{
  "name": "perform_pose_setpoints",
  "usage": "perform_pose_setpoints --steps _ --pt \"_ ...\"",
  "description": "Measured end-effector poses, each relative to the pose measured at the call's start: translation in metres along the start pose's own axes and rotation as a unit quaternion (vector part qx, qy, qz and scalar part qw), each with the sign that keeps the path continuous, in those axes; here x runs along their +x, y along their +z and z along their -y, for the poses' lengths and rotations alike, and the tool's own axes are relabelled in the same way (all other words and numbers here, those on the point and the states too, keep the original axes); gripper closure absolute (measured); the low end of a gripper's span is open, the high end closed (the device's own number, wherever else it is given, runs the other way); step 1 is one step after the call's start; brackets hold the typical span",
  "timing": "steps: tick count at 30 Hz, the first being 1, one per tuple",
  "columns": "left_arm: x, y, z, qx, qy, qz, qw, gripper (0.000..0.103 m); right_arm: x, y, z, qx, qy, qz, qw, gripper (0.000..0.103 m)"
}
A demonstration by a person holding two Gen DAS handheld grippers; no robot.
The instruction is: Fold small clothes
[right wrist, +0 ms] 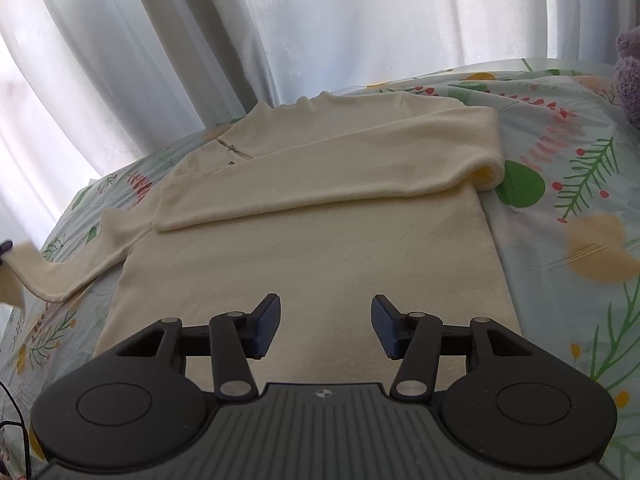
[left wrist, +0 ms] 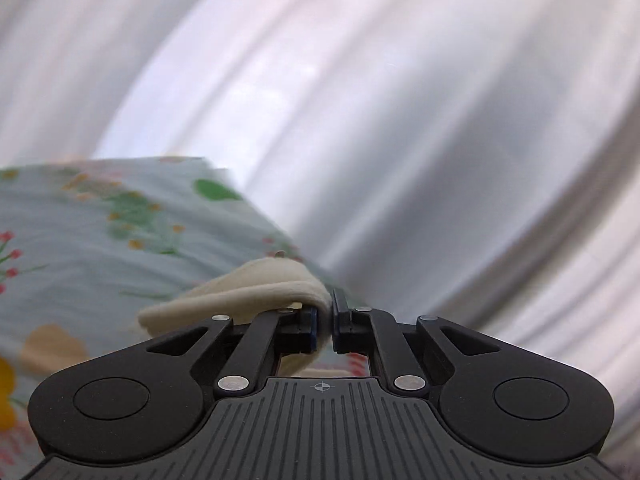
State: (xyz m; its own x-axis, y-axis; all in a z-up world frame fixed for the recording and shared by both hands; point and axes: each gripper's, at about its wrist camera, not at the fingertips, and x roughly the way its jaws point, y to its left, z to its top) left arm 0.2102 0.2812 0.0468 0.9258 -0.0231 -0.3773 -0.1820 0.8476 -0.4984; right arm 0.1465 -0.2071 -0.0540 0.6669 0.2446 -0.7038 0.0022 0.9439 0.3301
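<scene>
A cream knit sweater [right wrist: 304,240] lies on the flower-printed bedsheet [right wrist: 568,208], white curtains [right wrist: 320,20] behind, a purple plush toy [right wrist: 628,76] far right.

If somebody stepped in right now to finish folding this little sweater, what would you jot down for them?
Left gripper: jaws shut on the cuff of the left sleeve, lifted off the bedsheet.
Right gripper: jaws open, holding nothing, poised over the lower body of the cream sweater.
Sweater lies flat on the floral bedsheet, collar toward the curtain.
Done: the other sleeve is folded across the chest.
Left: bring the held sleeve across too, then probably fold the body up.
</scene>
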Motion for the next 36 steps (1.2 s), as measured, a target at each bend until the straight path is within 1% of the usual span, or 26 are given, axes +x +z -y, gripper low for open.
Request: perform_pose_setpoints --steps 1,2,3,4,5,6,7,8,10,12,15,17,21,23,25,27,29,32,34,35,36 --pt "0.002 -0.005 0.030 0.043 -0.032 -0.006 0.9985 0.094 -0.001 0.001 0.001 0.002 0.000 0.003 1.000 0.053" --pt "0.003 -0.015 0.064 0.090 -0.068 -0.016 0.9935 0.091 -0.002 0.002 0.001 0.005 0.000 0.006 1.000 0.053" --pt "0.006 -0.029 0.094 0.126 -0.096 -0.027 0.9870 0.086 -0.003 0.002 0.002 0.007 0.001 0.009 1.000 0.053" --pt "0.013 -0.043 0.118 0.150 -0.121 -0.044 0.9803 0.067 -0.004 0.003 0.002 0.009 0.003 0.012 1.000 0.053" --pt "0.022 -0.059 0.138 0.170 -0.140 -0.067 0.9732 0.053 -0.004 0.003 0.003 0.010 0.004 0.013 1.000 0.053" --pt "0.030 -0.074 0.152 0.185 -0.150 -0.089 0.9671 0.053 -0.004 0.003 0.004 0.011 0.003 0.012 1.000 0.053" --pt "0.037 -0.086 0.159 0.193 -0.149 -0.107 0.9639 0.054 -0.004 0.004 0.005 0.013 0.003 0.012 1.000 0.053" --pt "0.045 -0.098 0.164 0.194 -0.142 -0.127 0.9624 0.056 -0.004 0.004 0.007 0.016 0.003 0.012 1.000 0.053" --pt "0.055 -0.116 0.159 0.172 -0.128 -0.158 0.9638 0.058 -0.002 0.006 0.012 0.022 0.003 0.012 1.000 0.053" --pt "0.064 -0.129 0.139 0.147 -0.098 -0.190 0.9658 0.060 0.004 0.011 0.017 0.028 0.007 0.005 1.000 0.053" --pt "0.075 -0.142 0.113 0.132 -0.051 -0.222 0.9647 0.060 0.018 0.024 0.020 0.031 0.022 -0.003 0.999 0.054" --pt "0.074 -0.144 0.099 0.123 -0.030 -0.231 0.9648 0.060 0.032 0.036 0.019 0.035 0.038 -0.007 0.999 0.055" --pt "0.072 -0.145 0.080 0.101 -0.009 -0.233 0.9673 0.060 0.068 0.061 0.011 0.032 0.068 -0.018 0.997 0.055" --pt "0.077 -0.142 0.074 0.092 0.000 -0.234 0.9679 0.060 0.093 0.076 0.005 0.031 0.085 -0.032 0.995 0.055" --pt "0.078 -0.142 0.071 0.084 0.002 -0.235 0.9684 0.061 0.116 0.087 0.002 0.042 0.092 -0.049 0.994 0.055" --pt "0.078 -0.141 0.069 0.081 0.002 -0.232 0.9692 0.062 0.132 0.092 -0.004 0.046 0.096 -0.053 0.993 0.056" --pt "0.078 -0.141 0.069 0.081 0.002 -0.230 0.9697 0.062 0.139 0.096 -0.012 0.030 0.091 -0.045 0.994 0.061" --pt "0.080 -0.139 0.067 0.077 0.003 -0.228 0.9706 0.062 0.147 0.097 -0.024 0.009 0.094 -0.046 0.994 0.095" --pt "0.083 -0.136 0.067 0.076 0.005 -0.227 0.9709 0.062 0.148 0.096 -0.030 -0.015 0.084 -0.036 0.996 0.096" --pt "0.084 -0.135 0.067 0.076 0.008 -0.225 0.9714 0.062 0.144 0.096 -0.032 -0.026 0.077 -0.023 0.996 0.096" --pt "0.084 -0.133 0.067 0.077 0.012 -0.222 0.9719 0.061 0.135 0.098 -0.030 -0.030 0.070 0.001 0.997 0.097"
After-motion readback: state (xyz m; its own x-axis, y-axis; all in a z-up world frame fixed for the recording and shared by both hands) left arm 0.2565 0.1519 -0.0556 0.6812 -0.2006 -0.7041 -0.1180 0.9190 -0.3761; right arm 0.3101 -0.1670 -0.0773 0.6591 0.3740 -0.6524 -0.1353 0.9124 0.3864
